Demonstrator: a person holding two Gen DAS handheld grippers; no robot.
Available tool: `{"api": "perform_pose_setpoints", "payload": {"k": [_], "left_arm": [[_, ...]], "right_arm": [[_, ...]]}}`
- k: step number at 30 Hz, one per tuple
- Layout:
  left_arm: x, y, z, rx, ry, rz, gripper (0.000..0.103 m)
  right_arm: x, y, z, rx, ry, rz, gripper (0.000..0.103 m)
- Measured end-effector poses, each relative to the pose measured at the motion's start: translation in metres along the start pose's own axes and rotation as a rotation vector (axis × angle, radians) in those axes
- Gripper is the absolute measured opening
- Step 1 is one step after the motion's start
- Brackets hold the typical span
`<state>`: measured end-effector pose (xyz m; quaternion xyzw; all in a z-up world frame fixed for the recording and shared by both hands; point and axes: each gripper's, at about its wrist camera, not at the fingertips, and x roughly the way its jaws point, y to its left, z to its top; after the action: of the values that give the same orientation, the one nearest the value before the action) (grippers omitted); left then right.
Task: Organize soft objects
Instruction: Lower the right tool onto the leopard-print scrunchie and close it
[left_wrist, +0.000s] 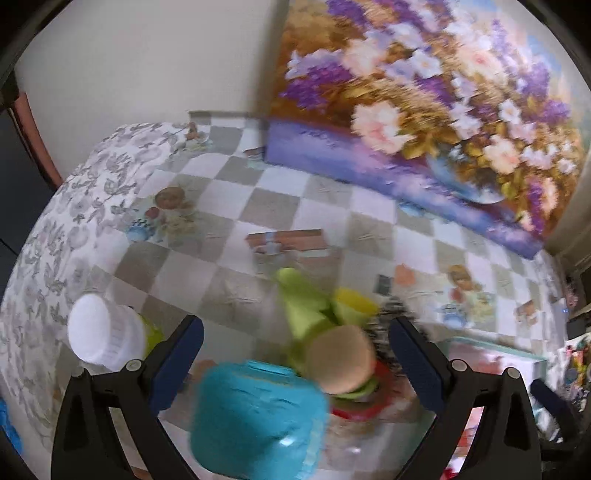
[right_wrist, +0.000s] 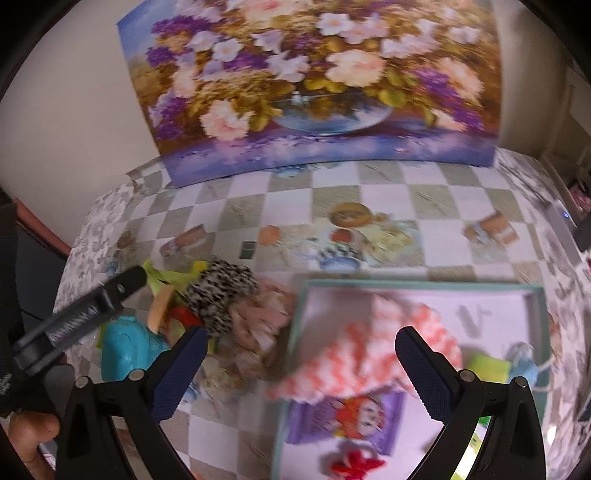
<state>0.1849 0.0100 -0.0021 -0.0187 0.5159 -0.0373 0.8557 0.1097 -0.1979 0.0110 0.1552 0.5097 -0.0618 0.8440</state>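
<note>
My left gripper (left_wrist: 295, 330) is open above a pile of soft toys on the checkered tablecloth (left_wrist: 207, 258): a teal plush (left_wrist: 255, 417), a burger plush (left_wrist: 340, 363), a lime-green cloth (left_wrist: 303, 306) and a yellow piece (left_wrist: 354, 301). Nothing is between its fingers. My right gripper (right_wrist: 301, 341) is open over a pink-and-white checked cloth (right_wrist: 369, 354) that drapes across the left rim of a pale teal tray (right_wrist: 406, 283). A leopard-print scrunchie (right_wrist: 221, 291) and a beige fluffy item (right_wrist: 258, 325) lie just left of the tray. The left gripper's finger (right_wrist: 122, 284) shows over the pile.
Inside the tray lie a purple doll-print cloth (right_wrist: 354, 417), a red bow (right_wrist: 354, 463), a green item (right_wrist: 487, 365) and a blue one (right_wrist: 524, 360). A white ribbed container (left_wrist: 103, 339) stands at the pile's left. A flower painting (right_wrist: 314, 85) leans against the back wall. A hand (right_wrist: 29, 435) is at lower left.
</note>
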Motion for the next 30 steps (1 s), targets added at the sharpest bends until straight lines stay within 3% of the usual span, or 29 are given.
{"api": "perform_pose_setpoints", "payload": {"k": [13, 20, 23, 30], "left_arm": [[0.013, 0.026, 0.006, -0.117, 0.025, -0.041, 0.100], [0.024, 0.031, 0.002, -0.152, 0.062, -0.053, 0.100], [0.024, 0.033, 0.002, -0.161, 0.065, -0.054, 0.100], [0.025, 0.029, 0.001, -0.159, 0.079, -0.065, 0.100]], "right_arm": [[0.051, 0.041, 0.013, -0.037, 0.035, 0.094, 0.078], [0.063, 0.051, 0.009, -0.039, 0.032, 0.144, 0.052], [0.064, 0.053, 0.008, -0.036, 0.025, 0.152, 0.050], [0.068, 0.056, 0.006, -0.033, 0.017, 0.180, 0.029]]}}
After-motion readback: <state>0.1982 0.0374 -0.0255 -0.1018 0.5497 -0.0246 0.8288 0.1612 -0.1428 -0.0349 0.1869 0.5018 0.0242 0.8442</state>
